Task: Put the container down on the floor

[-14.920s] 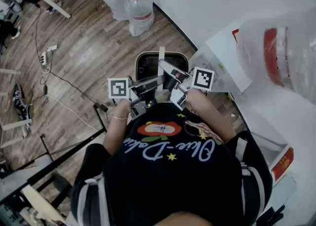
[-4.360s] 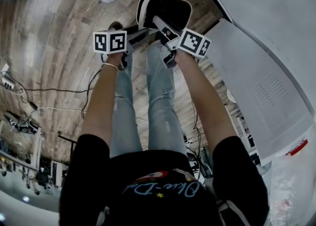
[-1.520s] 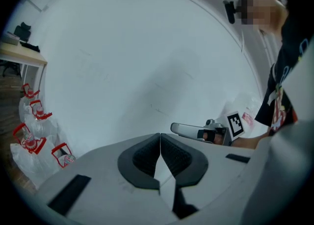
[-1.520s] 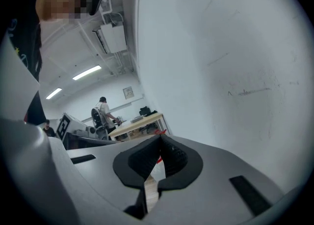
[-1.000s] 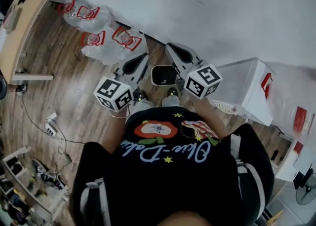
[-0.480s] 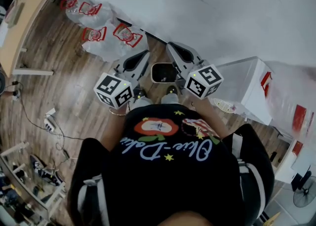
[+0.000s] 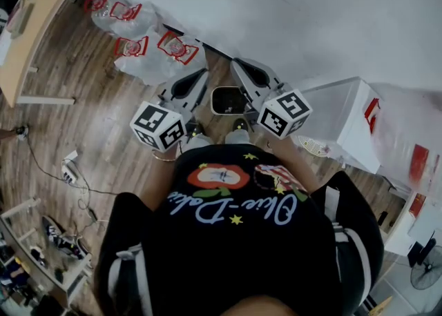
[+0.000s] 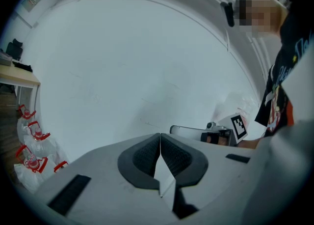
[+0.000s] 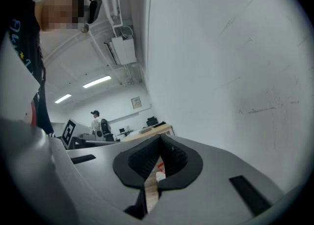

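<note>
The container [image 7: 229,101], a black bin with a white rim, stands on the wood floor by the wall, just ahead of the person's shoes. Neither gripper touches it. In the head view my left gripper [image 7: 199,79] is held up at chest height to its left and my right gripper [image 7: 240,69] to its right, both pointing toward the wall. The left gripper [image 8: 160,136] has its pads pressed together with nothing between them. The right gripper [image 9: 160,138] is likewise shut and empty. The container does not show in either gripper view.
Bags of water bottles [image 7: 148,52] lie on the floor at the left by the wall [image 7: 311,11]. A white cabinet [image 7: 345,125] stands close on the right. A wooden table [image 7: 34,25] is far left, and a power strip [image 7: 69,166] with cables lies on the floor.
Almost nothing: the head view has shifted slightly, and both grippers stay raised and shut above the container on the floor.
</note>
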Motion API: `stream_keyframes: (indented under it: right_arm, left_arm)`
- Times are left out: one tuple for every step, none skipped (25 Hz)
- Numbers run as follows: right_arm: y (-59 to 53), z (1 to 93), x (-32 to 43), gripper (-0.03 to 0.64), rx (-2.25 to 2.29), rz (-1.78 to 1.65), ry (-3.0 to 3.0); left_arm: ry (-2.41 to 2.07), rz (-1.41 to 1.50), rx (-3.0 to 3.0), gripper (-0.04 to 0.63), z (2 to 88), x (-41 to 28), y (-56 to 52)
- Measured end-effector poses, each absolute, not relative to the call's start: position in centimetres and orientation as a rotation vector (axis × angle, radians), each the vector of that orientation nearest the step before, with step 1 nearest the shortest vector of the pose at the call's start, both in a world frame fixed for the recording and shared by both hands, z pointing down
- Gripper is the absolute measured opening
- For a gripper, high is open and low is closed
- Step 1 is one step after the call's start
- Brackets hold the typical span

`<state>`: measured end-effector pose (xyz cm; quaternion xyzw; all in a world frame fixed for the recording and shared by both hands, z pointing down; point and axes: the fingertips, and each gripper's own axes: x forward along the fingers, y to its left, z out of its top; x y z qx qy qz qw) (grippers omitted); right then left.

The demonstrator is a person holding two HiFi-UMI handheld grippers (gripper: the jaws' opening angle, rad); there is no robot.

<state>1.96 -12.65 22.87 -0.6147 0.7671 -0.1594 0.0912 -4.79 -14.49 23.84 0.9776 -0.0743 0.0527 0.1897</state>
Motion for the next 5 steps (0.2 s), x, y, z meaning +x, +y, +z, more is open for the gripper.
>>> stream_keyframes:
  right_arm:
    - [-12.66,22.90,1.95,-0.001,-1.826,-0.475,2.279]
    - [-12.68,22.93,1.93,-0.001,-1.825,-0.475,2.279]
    - [-12.69,22.96,1.91,-0.002,-1.824,-0.476,2.279]
    - [-12.71,22.98,1.89,-0.001,-1.822,-0.476,2.279]
    - [-12.72,23.00,1.88,-0.002,-1.821,-0.477,2.279]
  left_arm:
    - [-0.212,0.150,2.745,0.005,23.88,-4.81,-14.49]
    - [-0.214,0.151,2.741,0.005,23.92,-4.83,-14.50]
    - [-0.216,0.151,2.738,0.005,23.94,-4.84,-14.51]
    - [-0.218,0.150,2.736,0.005,23.97,-4.85,-14.53]
    - [-0.219,0.149,2.735,0.005,23.99,-4.86,-14.56]
